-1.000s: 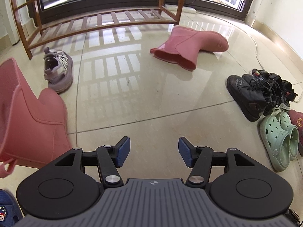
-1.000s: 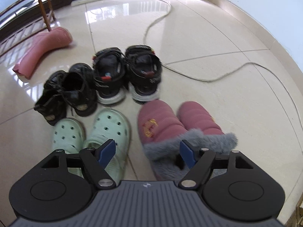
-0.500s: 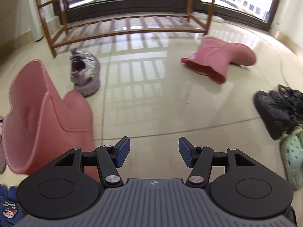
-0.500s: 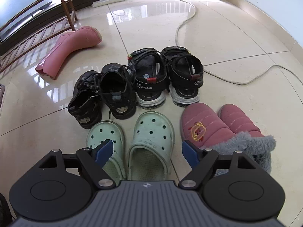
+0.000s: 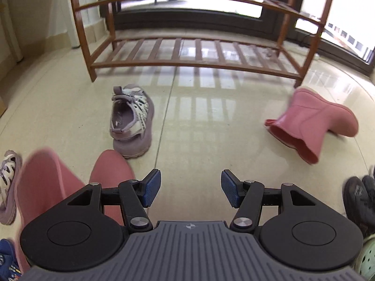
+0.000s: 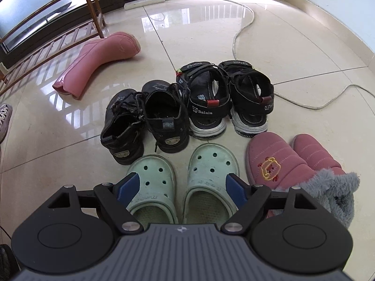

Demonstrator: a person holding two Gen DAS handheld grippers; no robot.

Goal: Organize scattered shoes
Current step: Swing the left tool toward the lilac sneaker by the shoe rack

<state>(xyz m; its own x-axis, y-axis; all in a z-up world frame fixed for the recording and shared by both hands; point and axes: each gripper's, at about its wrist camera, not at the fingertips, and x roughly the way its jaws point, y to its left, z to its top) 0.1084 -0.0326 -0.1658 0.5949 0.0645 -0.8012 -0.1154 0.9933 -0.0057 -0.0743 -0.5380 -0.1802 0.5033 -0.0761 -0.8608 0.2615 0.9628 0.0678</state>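
Gaping wide and empty, the left gripper [image 5: 191,188] is held over bare floor [image 5: 199,126] between sneaker [image 5: 131,121] and fallen pink boot [image 5: 311,121]; the right gripper [image 6: 181,189], equally spread, is hung above green clogs [image 6: 212,164].

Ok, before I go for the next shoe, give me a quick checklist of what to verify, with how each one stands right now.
1. Left tool open and holding nothing: ok.
2. Right tool open and holding nothing: ok.
3. Shoe rack bottom shelf free for shoes: ok, its slats look bare.
4. Pink boots paired: not ok, one lies on its side near the rack, the other stands by the left tool.
5. Lilac sneaker paired: not ok, it sits alone; a similar shoe shows at the left edge.
6. Green clogs lined up under the right tool: ok, side by side.
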